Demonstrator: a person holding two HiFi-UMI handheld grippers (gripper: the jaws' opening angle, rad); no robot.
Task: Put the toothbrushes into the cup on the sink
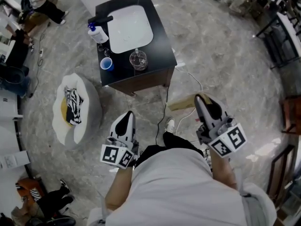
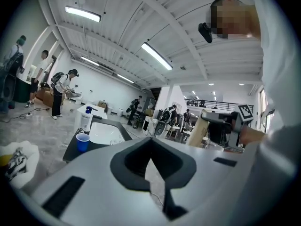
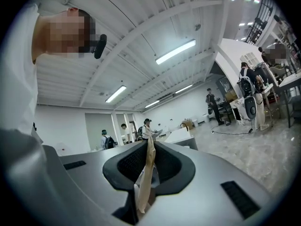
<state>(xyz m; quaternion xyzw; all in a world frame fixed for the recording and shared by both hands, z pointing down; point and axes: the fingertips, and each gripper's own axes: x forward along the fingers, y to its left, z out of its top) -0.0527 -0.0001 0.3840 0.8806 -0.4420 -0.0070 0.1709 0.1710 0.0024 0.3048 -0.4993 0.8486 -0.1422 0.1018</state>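
The black sink counter [image 1: 160, 41] with its white basin [image 1: 129, 28] stands ahead of me on the floor. On its near edge stand a blue cup [image 1: 106, 64] and a clear glass cup [image 1: 138, 60]. My right gripper [image 1: 201, 98] is shut on a flat tan strip [image 1: 181, 102] that sticks out to the left of its tip; whether it is a wrapped toothbrush I cannot tell. In the right gripper view the tan strip [image 3: 146, 175] stands upright between the pads. My left gripper [image 1: 125, 117] is shut and holds nothing. Both grippers hang well short of the counter.
A soap pump bottle [image 1: 97, 33] and a black tap [image 1: 100, 20] sit at the counter's left end. A white cushion [image 1: 87, 114] with a striped cloth [image 1: 73, 105] lies on the floor at the left. A cable [image 1: 164, 105] runs from the counter towards my feet.
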